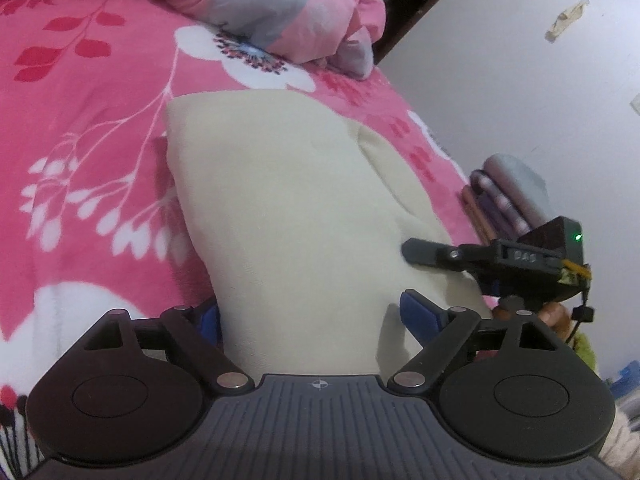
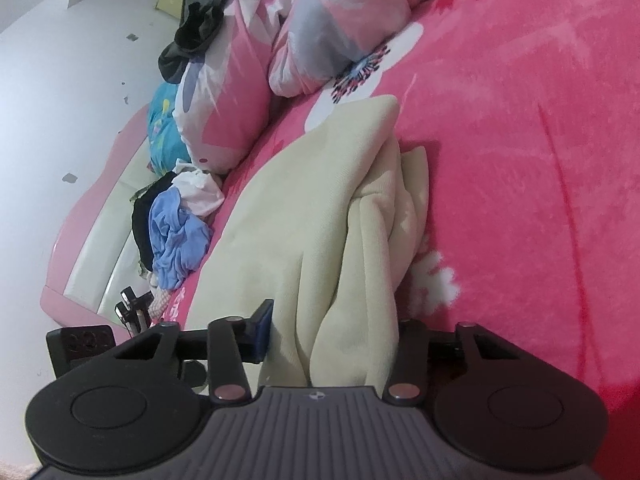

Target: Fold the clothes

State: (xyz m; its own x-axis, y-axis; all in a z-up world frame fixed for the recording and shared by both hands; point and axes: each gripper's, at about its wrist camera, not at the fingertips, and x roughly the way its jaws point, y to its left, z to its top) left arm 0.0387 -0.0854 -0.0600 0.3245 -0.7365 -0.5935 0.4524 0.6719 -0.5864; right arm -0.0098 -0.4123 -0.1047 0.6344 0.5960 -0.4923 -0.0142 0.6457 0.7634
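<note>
Cream-coloured soft fabric garment (image 1: 288, 208) lies partly folded on pink fleece bedspread w/ white flower print (image 1: 80, 128), near the bed edge. Left gripper (image 1: 310, 316) – jaws spread wide either side of the garment's near end, blue pads not pressing it. Right gripper (image 2: 332, 332) – bunched cream folds sit btwn its jaws; can't tell if the pads actually clamp. Pile of loose clothes, blue and white (image 2: 176, 232), lies beside the garment.
</note>
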